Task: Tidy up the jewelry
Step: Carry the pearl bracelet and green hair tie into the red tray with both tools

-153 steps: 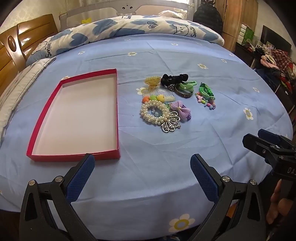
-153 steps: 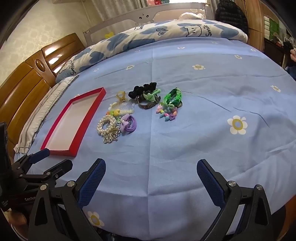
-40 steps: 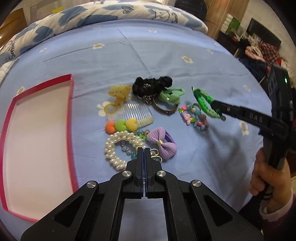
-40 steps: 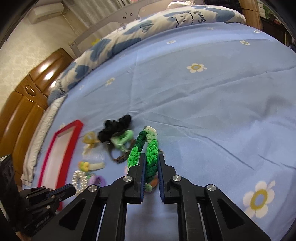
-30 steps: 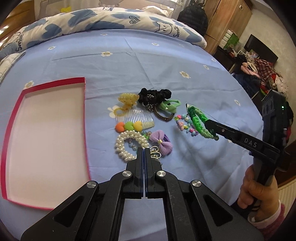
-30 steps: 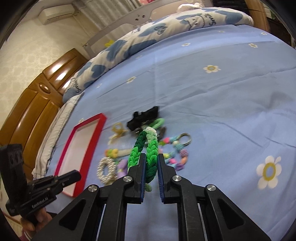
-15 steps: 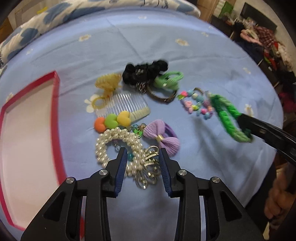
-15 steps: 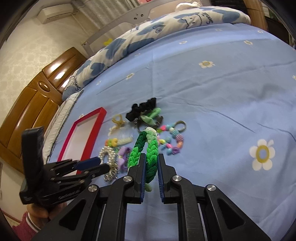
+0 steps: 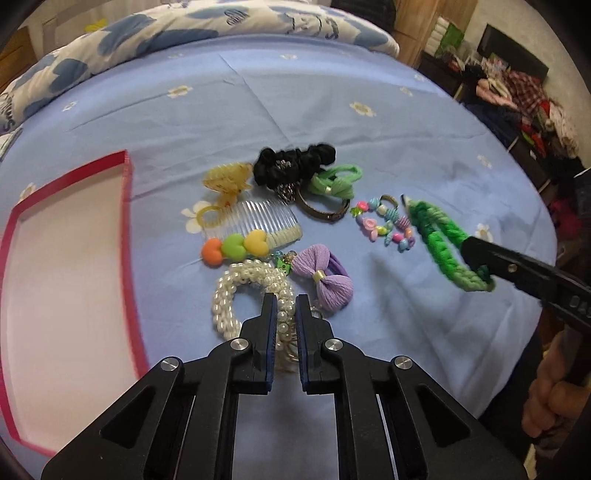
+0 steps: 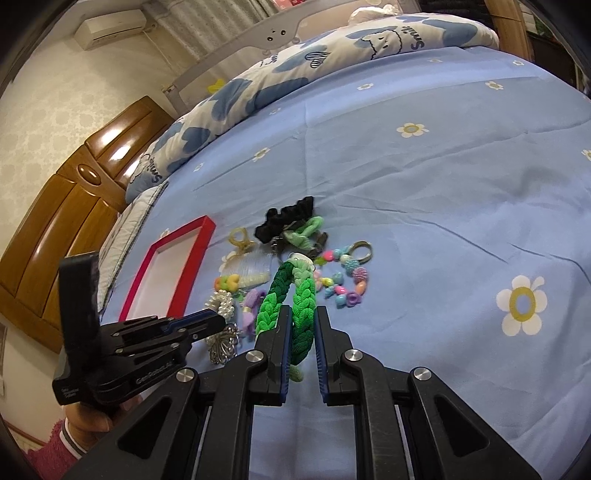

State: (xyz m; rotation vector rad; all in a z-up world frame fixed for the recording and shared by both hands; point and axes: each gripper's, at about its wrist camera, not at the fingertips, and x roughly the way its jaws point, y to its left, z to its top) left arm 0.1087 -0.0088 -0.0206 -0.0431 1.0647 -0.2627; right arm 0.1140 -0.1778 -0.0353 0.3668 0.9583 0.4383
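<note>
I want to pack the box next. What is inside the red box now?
The red box shows only its bare pale floor; no jewelry lies inside. Its near corner runs out of view, so that part is unseen.

Setting: home bedroom. A bed is seen, covered by a blue flower-print sheet (image 10: 424, 192), with a rolled blue-and-white quilt (image 10: 295, 70) at its far edge. A wooden headboard (image 10: 74, 206) and a wall-mounted air conditioner (image 10: 110, 27) are shown. Piled clothes (image 9: 532, 99) and a wooden wardrobe (image 9: 424, 26) are visible beside it.
</note>
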